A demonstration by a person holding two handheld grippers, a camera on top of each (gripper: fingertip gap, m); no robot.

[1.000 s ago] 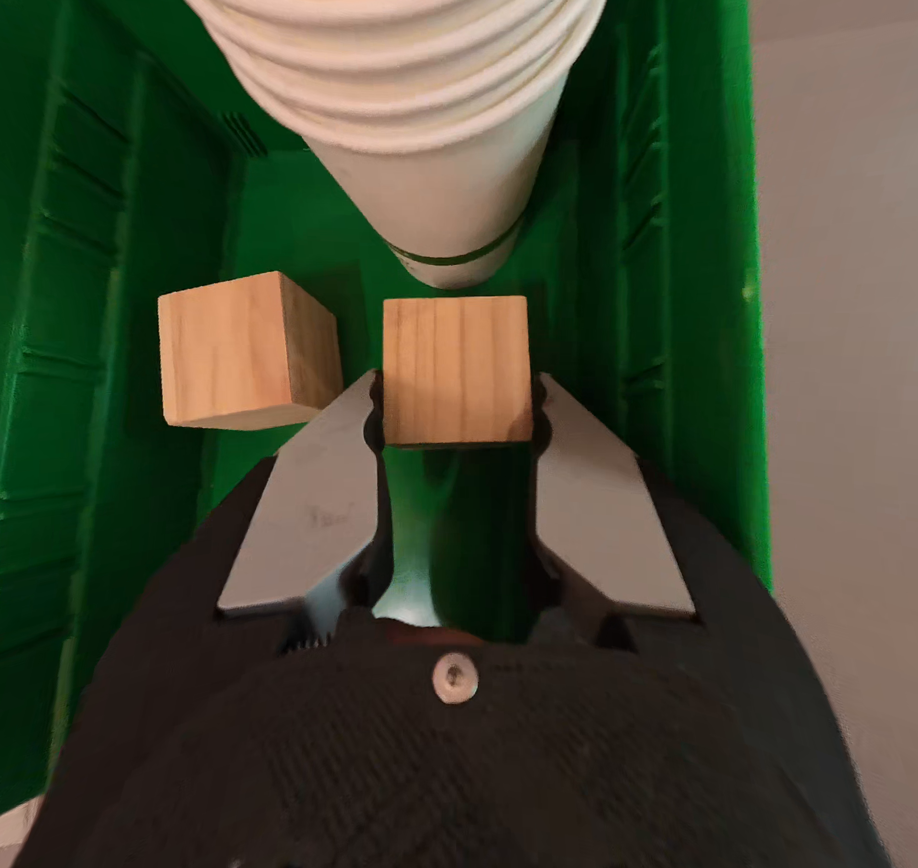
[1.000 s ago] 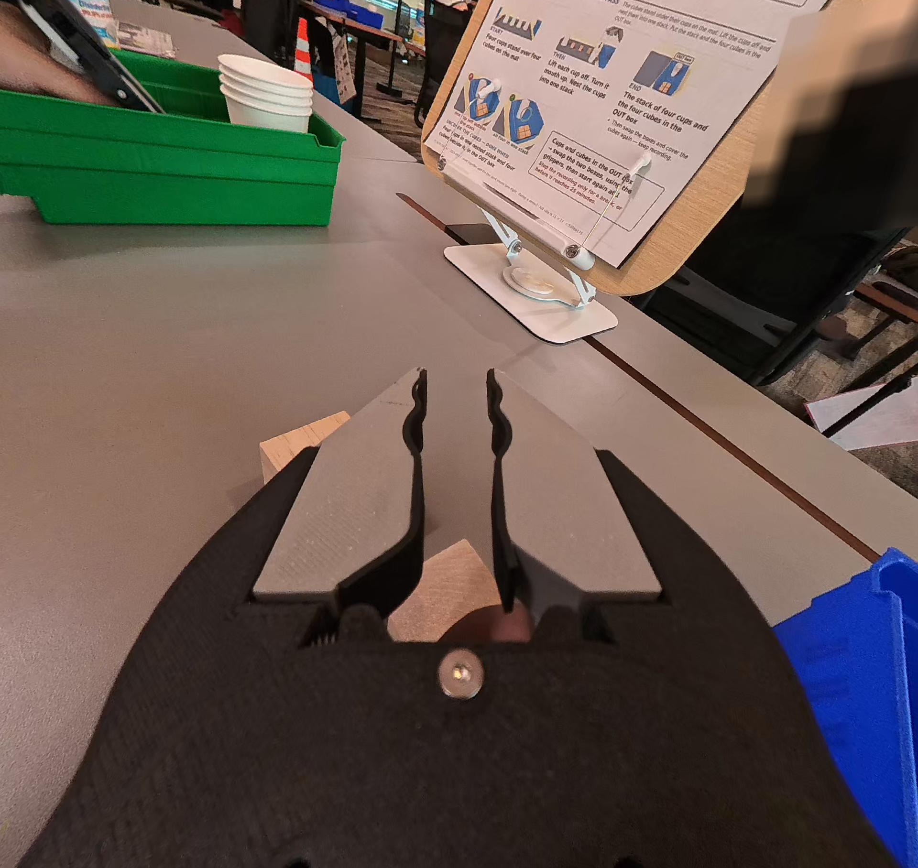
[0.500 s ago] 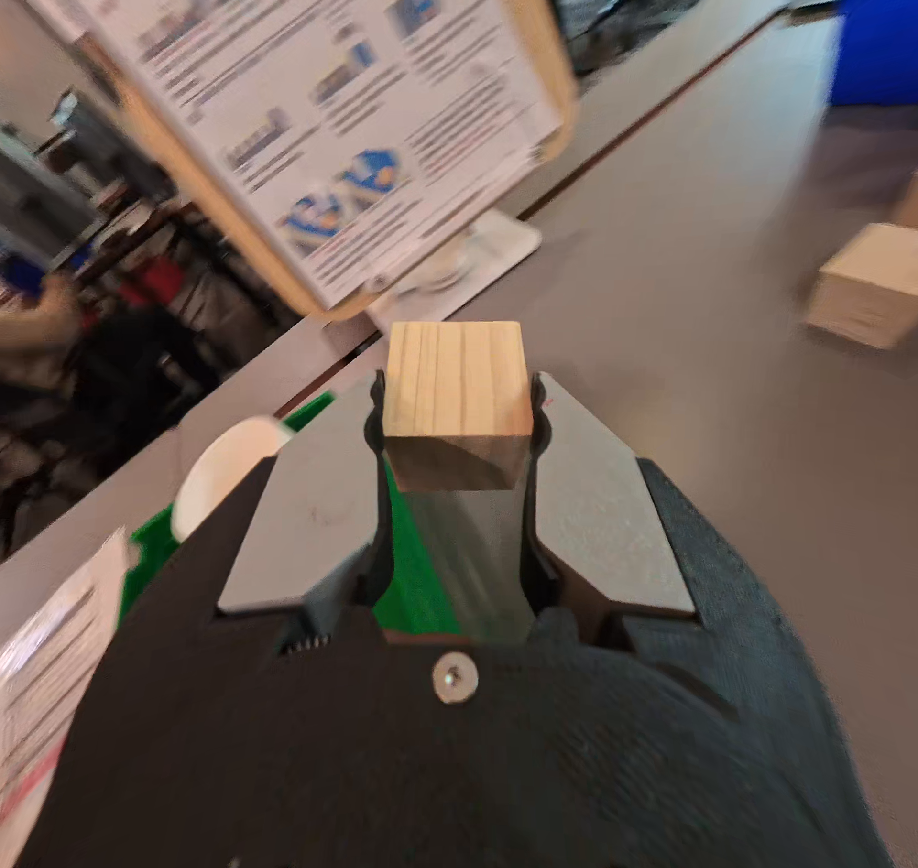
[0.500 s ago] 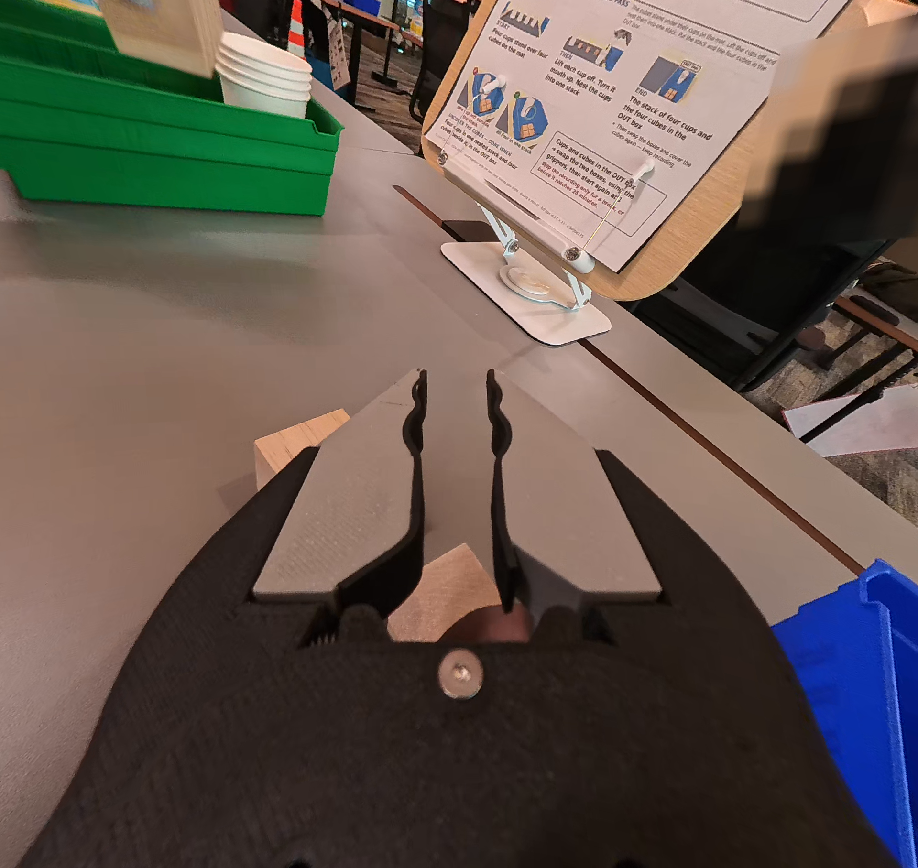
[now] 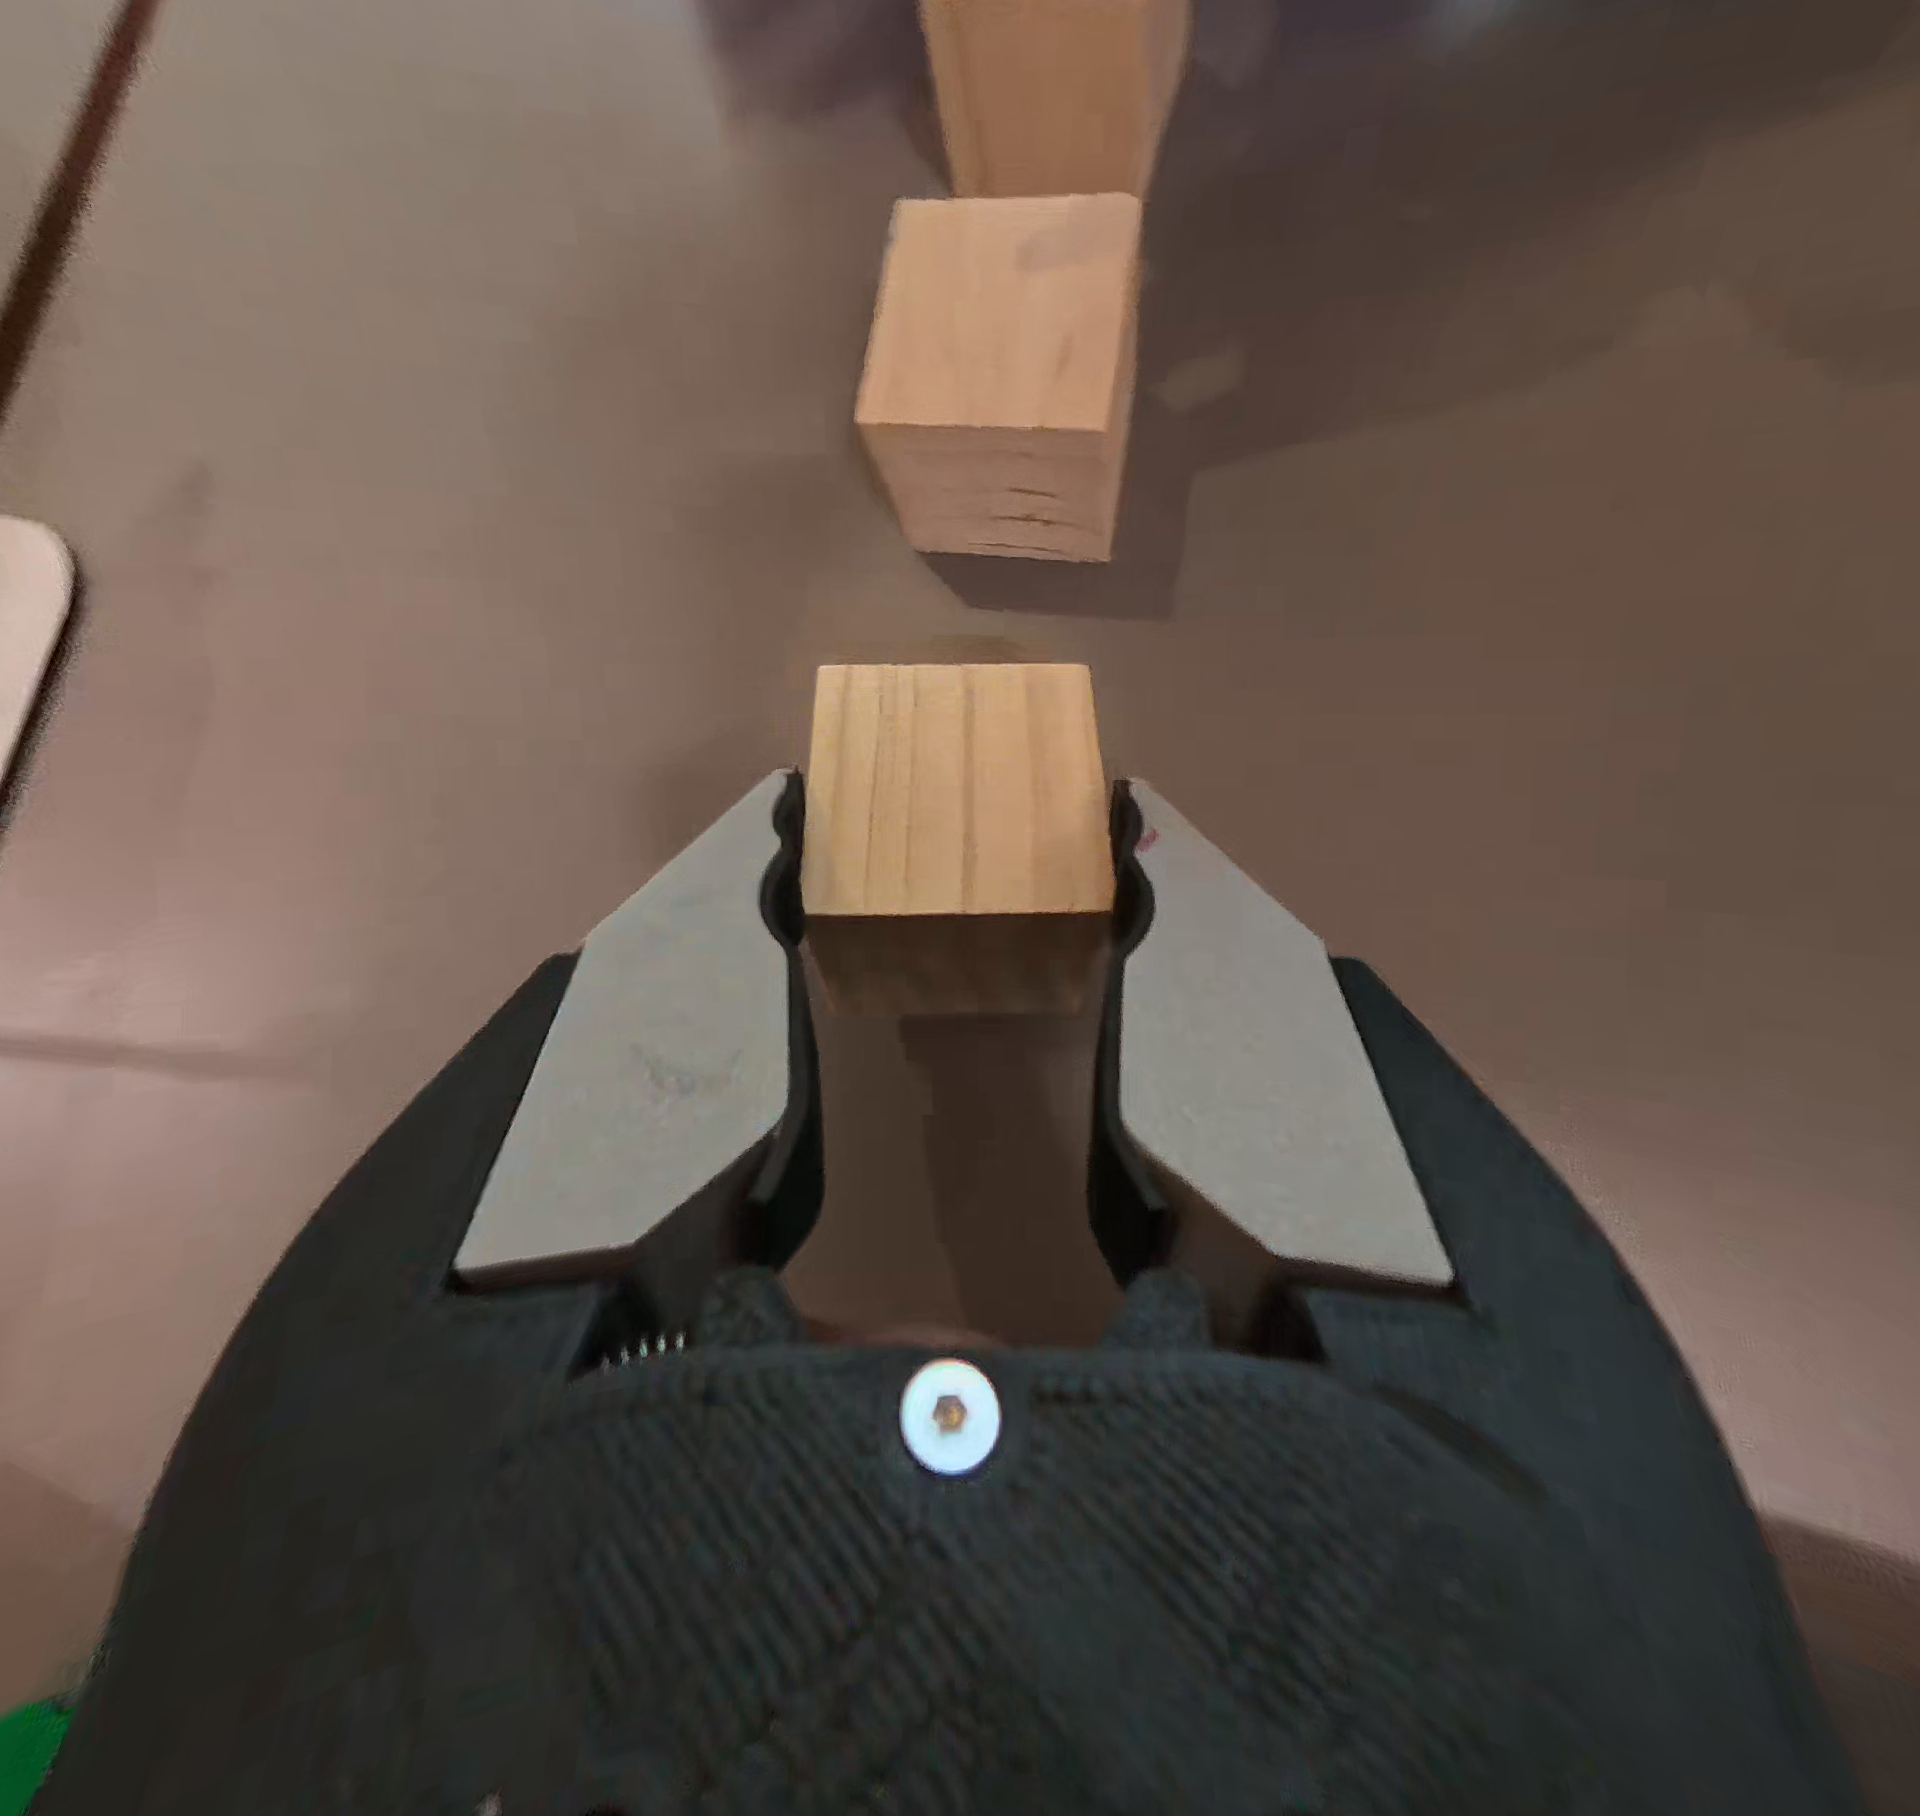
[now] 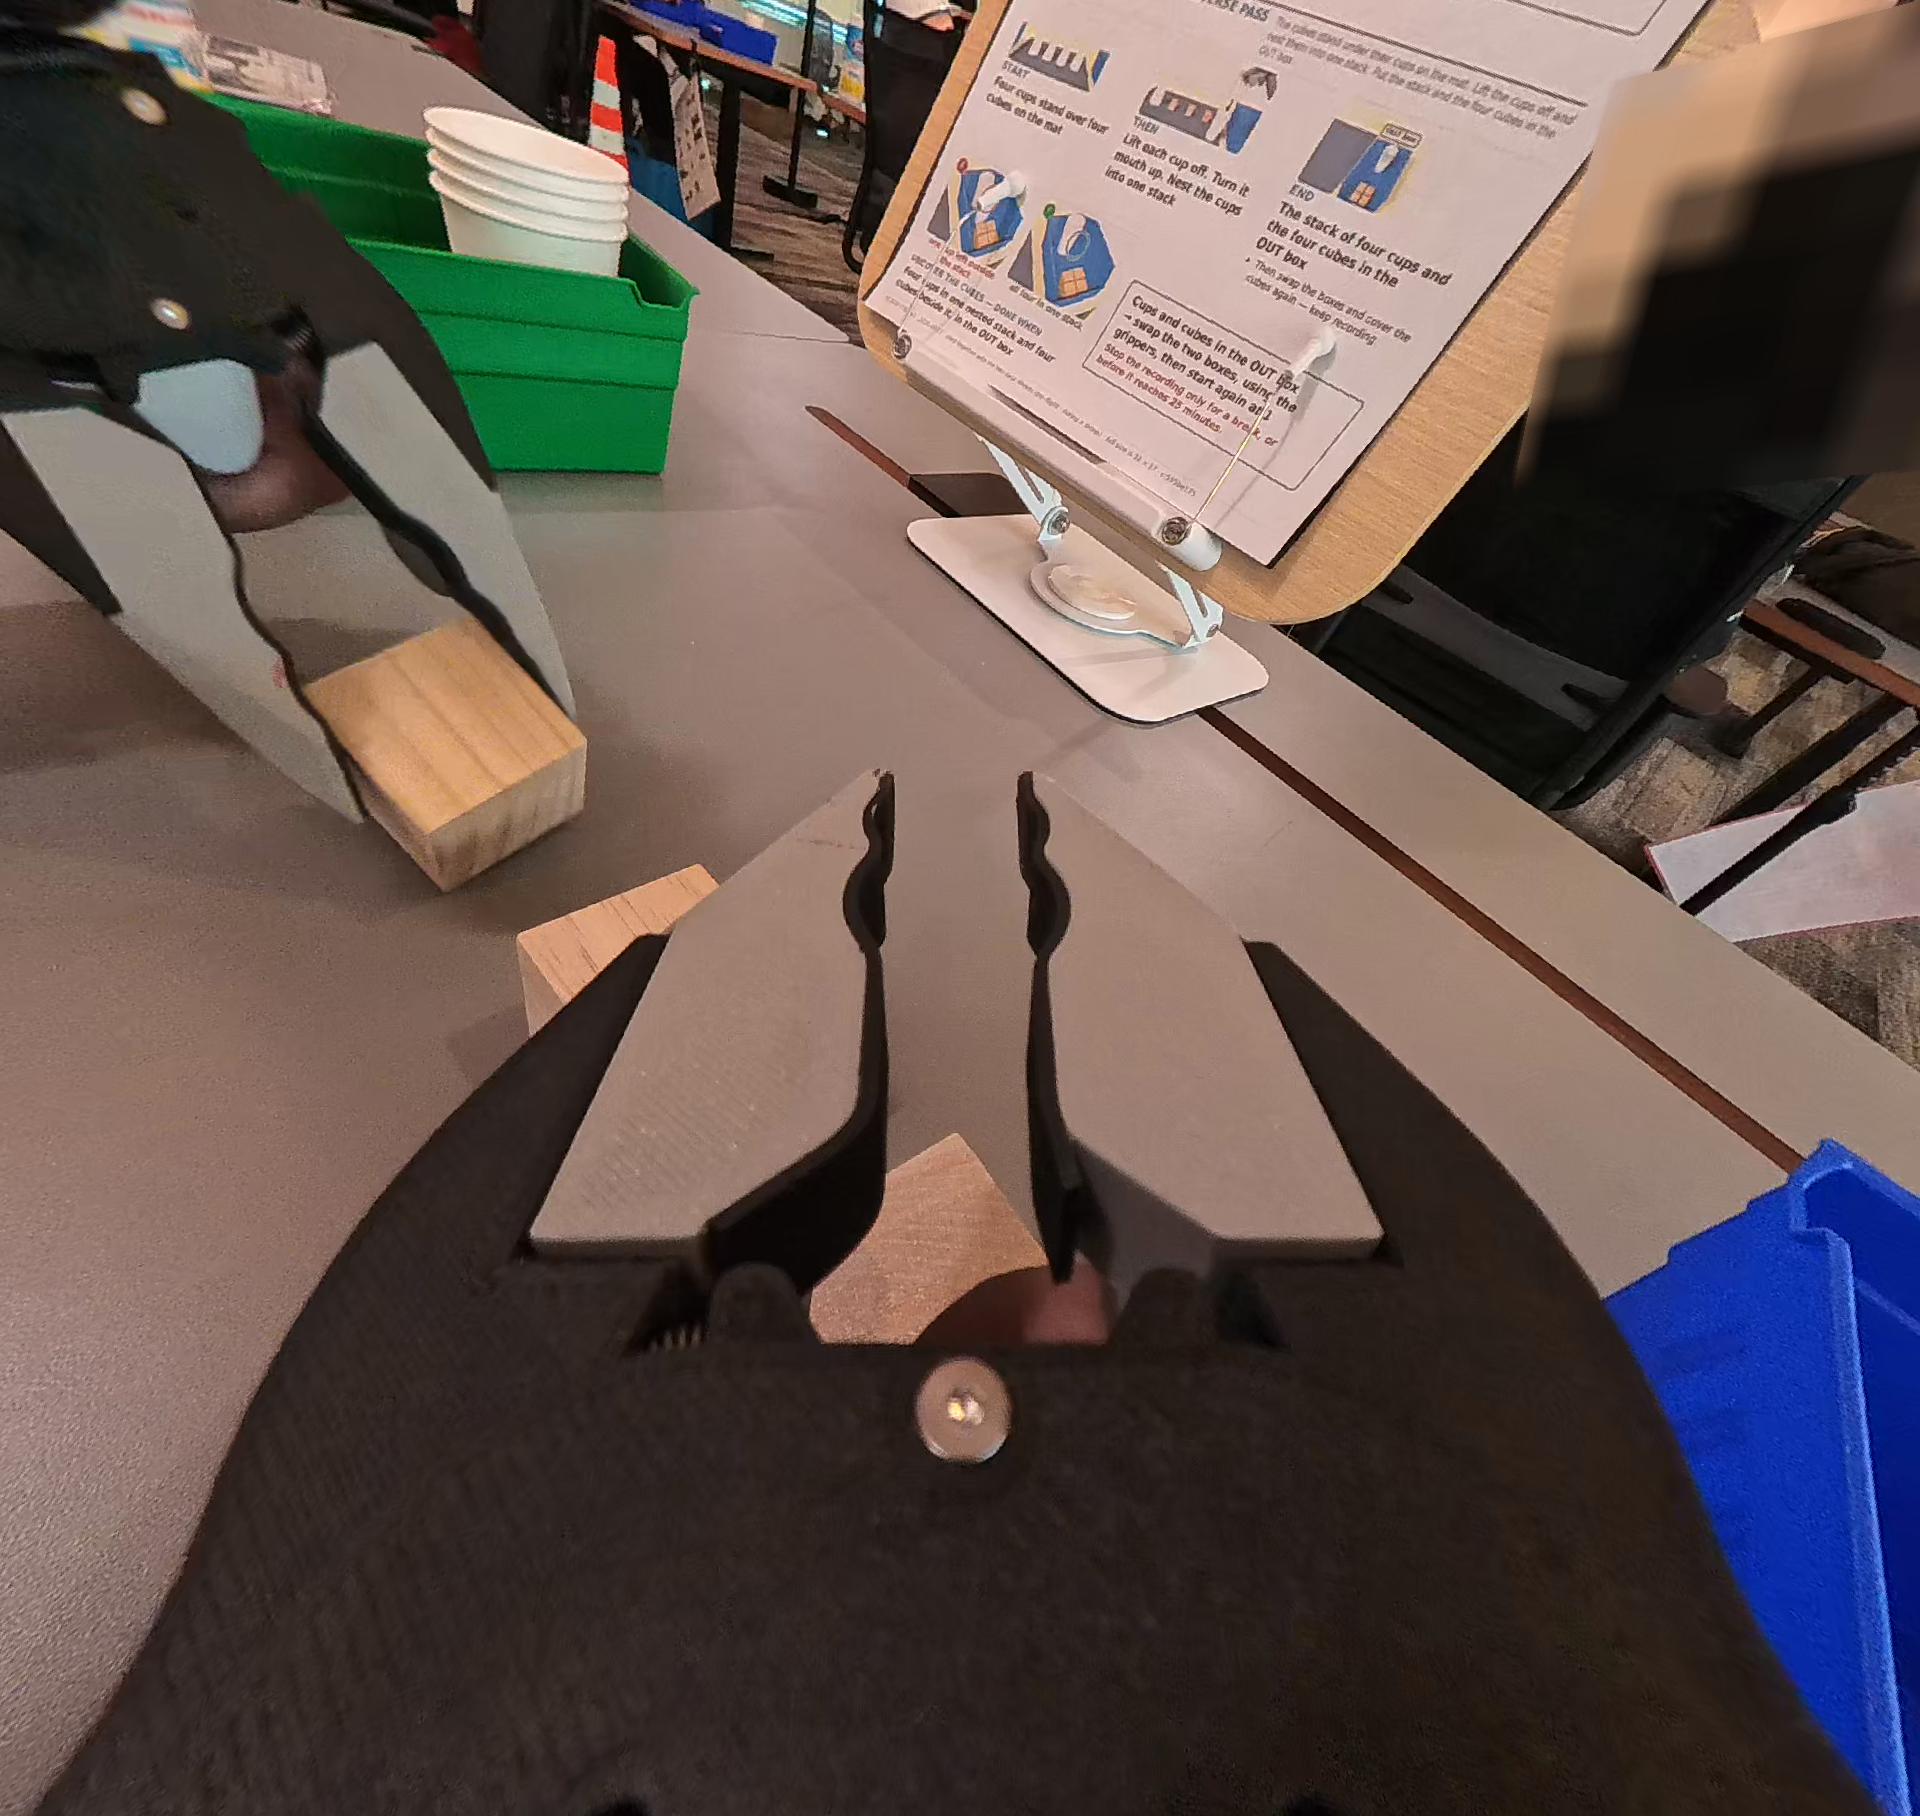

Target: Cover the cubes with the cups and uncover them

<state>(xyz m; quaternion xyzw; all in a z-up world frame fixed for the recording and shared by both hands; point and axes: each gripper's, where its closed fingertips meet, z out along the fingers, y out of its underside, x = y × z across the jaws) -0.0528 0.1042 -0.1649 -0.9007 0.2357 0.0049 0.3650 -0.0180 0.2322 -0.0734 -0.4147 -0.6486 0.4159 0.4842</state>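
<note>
An instruction sheet (image 6: 1247, 156) printed with text and small blue diagrams leans on a wooden board (image 6: 1434, 478) held by a white stand (image 6: 1091, 613) at the far side of the grey table (image 6: 727, 561); none of the task's things bears a brand or label. The left gripper (image 5: 958, 831) pinches a pale wooden cube (image 5: 954, 790), both pads pressed on its opposite sides, straight grain lines running across its top face; in the right wrist view that cube sits low at the table surface, tilted. Two more wooden cubes (image 5: 1003, 364) (image 5: 1049, 41) stand in a row beyond it, apart from each other, with bare table to either side. The right gripper (image 6: 954, 790) hangs above them, its fingers parted by a narrow gap with only table showing between them. A stack of white paper cups (image 6: 530, 192) stands in the green bin (image 6: 561, 353) at the far left; a blue bin (image 6: 1787, 1403) sits at the right edge. A dark seam (image 6: 1455, 914) crosses the table.
</note>
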